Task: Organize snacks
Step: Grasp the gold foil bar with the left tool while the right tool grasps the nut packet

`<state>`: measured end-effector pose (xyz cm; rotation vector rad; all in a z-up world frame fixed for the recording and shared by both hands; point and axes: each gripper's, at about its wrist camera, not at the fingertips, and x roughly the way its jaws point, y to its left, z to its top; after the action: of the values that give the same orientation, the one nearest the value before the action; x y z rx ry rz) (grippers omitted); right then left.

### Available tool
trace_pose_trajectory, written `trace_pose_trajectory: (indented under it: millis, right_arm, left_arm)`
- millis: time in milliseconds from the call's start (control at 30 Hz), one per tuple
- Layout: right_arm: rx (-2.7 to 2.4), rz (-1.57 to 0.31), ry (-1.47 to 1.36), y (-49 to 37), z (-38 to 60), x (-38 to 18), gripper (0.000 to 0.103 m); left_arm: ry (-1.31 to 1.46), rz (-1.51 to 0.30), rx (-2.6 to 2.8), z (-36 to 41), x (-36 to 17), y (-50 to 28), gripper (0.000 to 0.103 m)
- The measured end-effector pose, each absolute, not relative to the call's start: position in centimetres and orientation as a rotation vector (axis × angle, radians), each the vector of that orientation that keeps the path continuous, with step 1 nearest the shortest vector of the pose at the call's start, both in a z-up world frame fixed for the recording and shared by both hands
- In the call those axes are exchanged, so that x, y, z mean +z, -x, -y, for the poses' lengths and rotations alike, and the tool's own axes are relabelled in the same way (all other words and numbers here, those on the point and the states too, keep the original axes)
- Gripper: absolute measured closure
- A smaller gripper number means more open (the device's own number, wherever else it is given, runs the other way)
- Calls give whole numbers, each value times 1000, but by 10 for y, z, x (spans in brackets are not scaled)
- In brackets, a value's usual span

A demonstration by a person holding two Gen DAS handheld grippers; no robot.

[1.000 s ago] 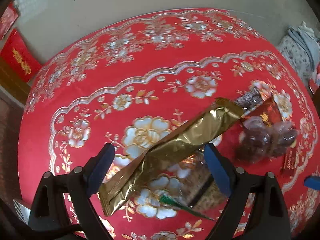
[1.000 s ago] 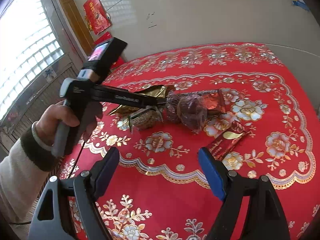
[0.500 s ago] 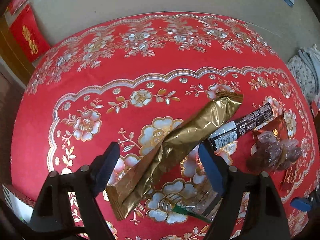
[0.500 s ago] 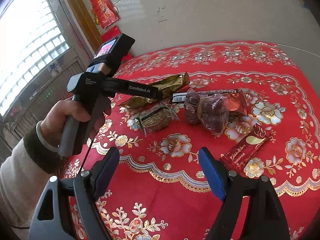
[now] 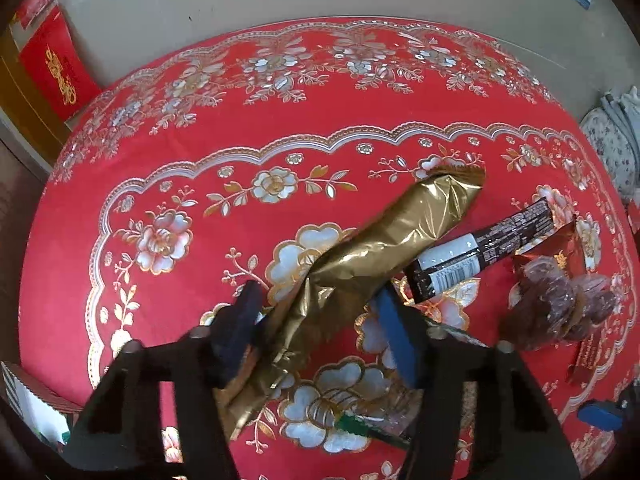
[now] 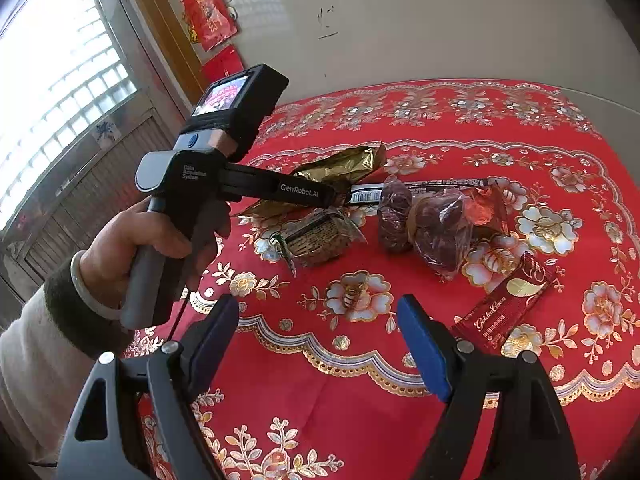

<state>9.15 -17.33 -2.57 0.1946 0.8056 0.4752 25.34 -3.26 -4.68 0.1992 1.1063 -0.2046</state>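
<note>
A long gold foil packet (image 5: 384, 256) lies between the fingers of my left gripper (image 5: 316, 312), whose jaws have narrowed around its lower part but still show a gap. It also shows in the right wrist view (image 6: 340, 168). Beside it lie a black bar (image 5: 484, 256), a clear bag of dark red dates (image 5: 560, 308) and a clear packet of brown snack (image 6: 320, 240). My right gripper (image 6: 318, 340) is open and empty, hovering over the red tablecloth (image 6: 360, 380), with a red chocolate bar (image 6: 504, 308) to its right.
The round table carries a red floral cloth (image 5: 200, 160). Red hangings (image 6: 208, 8) and a window are on the left wall. A pale floor lies beyond the table. A folded cloth (image 5: 616, 136) lies off the table's right side.
My left gripper has moved forward over the gold packet and its jaws have narrowed around it. My right gripper has drawn back slightly and stayed open.
</note>
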Motion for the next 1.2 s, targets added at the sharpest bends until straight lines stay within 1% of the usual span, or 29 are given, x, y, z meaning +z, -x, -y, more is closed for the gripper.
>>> trace_pose_trajectory:
  millis: [33,133,233,400,633,833,1100,1133,1167,1200]
  right_arm:
    - [475,-807,-192,-92,172,-26,22]
    - [470,-811,-168,-95,167,-27,22]
    - [472,-809,-158,-99,162,-28,22]
    - [488,-809,-117,-110,149,-30,22]
    - [504,-790,36,-133,122,-29,22]
    - [516,-809,129,-156,108,-35,20]
    - [588,-852,293,-169,90,-49,21]
    - [593,-851,292,-168,92,-48,26]
    - [588,-857,284,-167,94,-48,44]
    - [585,-861,272,-167,96,-48,46]
  left_arm:
    - [-208,-1101,-200,33,-46,-252,54]
    - [-218,-1090,-176,31,-45,-248,65]
    - [-178,-1088,-154,21,-44,-245,70]
    - [-125,-1089,-97,2,-38,-231,71]
    - [-17,-1081,27,-40,-20,-189,72]
    - [10,-1029,50,-54,-8,-153,72]
    - [42,-1010,60,-65,-6,-129,72]
    - [43,-1010,67,-66,-8,-127,72]
    - [46,-1011,66,-66,-9,-126,72]
    - [50,-1014,63,-65,-10,-125,72]
